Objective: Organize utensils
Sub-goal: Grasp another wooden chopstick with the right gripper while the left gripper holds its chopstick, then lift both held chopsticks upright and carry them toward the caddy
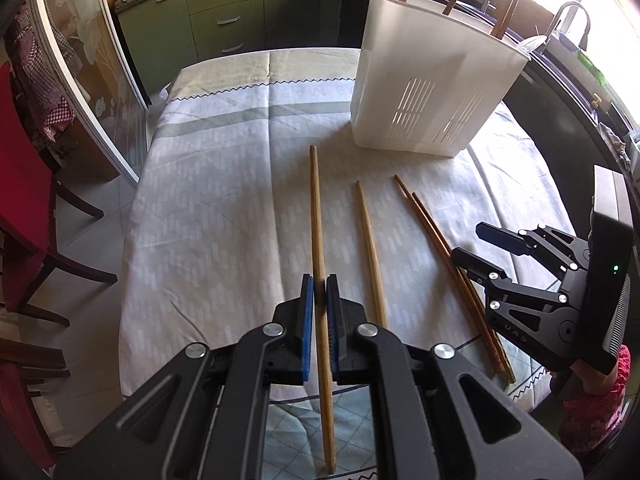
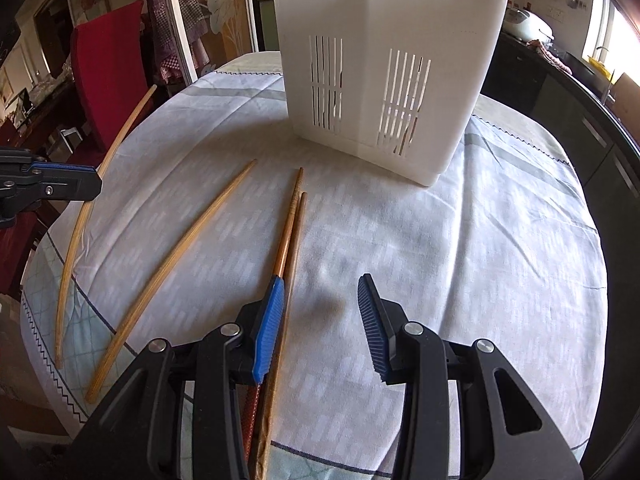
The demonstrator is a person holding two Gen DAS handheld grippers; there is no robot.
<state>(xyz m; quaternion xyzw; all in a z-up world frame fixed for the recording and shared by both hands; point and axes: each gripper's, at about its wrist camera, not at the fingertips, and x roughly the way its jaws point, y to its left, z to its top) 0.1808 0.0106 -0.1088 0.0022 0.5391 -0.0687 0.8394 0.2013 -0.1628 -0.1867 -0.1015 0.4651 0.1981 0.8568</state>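
My left gripper (image 1: 319, 284) is shut on a long light wooden chopstick (image 1: 317, 216) and holds it near its middle above the cloth; it also shows in the right wrist view (image 2: 116, 144). A second light chopstick (image 1: 370, 248) lies on the cloth to its right. Two darker chopsticks (image 1: 444, 256) lie side by side further right. My right gripper (image 2: 320, 300) is open just above the cloth, its left finger (image 2: 270, 336) over the dark pair (image 2: 290, 224). A white slotted utensil holder (image 1: 432, 80) stands at the back and holds several utensils.
The table has a pale patterned cloth (image 1: 220, 184). A red chair (image 1: 24, 184) stands at its left side. Green kitchen cabinets (image 1: 232, 12) are behind the table. A dark counter with a tap (image 1: 572, 16) runs along the right.
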